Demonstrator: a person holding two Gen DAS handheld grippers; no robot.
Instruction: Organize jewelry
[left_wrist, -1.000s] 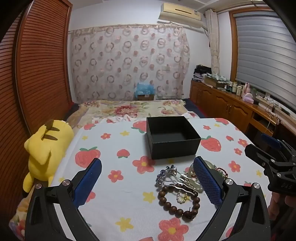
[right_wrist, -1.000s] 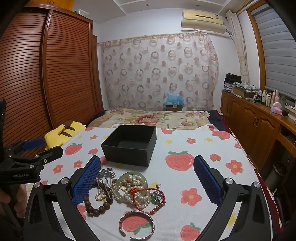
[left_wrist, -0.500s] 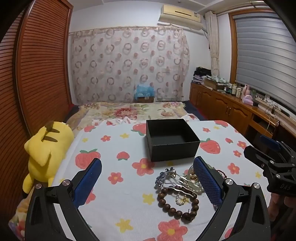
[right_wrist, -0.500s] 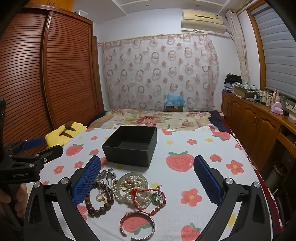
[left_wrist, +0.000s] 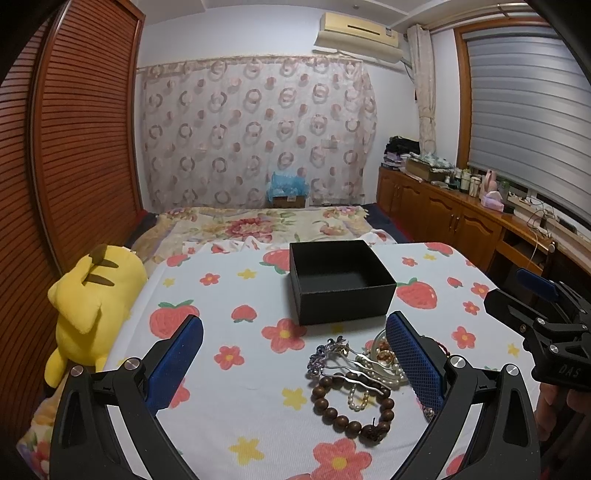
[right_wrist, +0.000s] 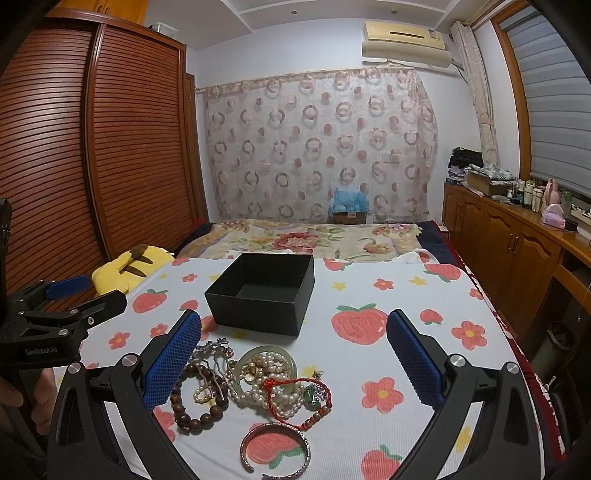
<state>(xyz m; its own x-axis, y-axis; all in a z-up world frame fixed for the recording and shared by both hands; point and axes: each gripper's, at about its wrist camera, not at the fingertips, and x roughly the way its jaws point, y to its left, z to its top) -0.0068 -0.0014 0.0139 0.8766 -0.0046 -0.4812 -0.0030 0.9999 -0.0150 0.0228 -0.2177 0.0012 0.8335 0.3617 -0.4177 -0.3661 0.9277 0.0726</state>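
1. Hovering above the bed, the left gripper (left_wrist: 293, 350) spreads its blue, textured pads wide with nothing between them; the right gripper (right_wrist: 293, 349) is equally wide and empty.
2. A square black cardboard box (right_wrist: 260, 293), matte and open-topped, sits on the white strawberry-and-flower printed bedsheet (right_wrist: 369, 291).
3. Just in front of the box lies the tangled jewelry: a dark wooden bead bracelet (left_wrist: 349, 410), a silver ornate hairpin (left_wrist: 334, 354), a pale green jade bangle (right_wrist: 264, 373) under white pearl strands (right_wrist: 275, 365), a red braided cord bracelet (right_wrist: 299, 397), and an open silver cuff bangle (right_wrist: 275, 448) nearest the camera.
4. A yellow plush toy (left_wrist: 92, 299) rests at the bed's left edge.
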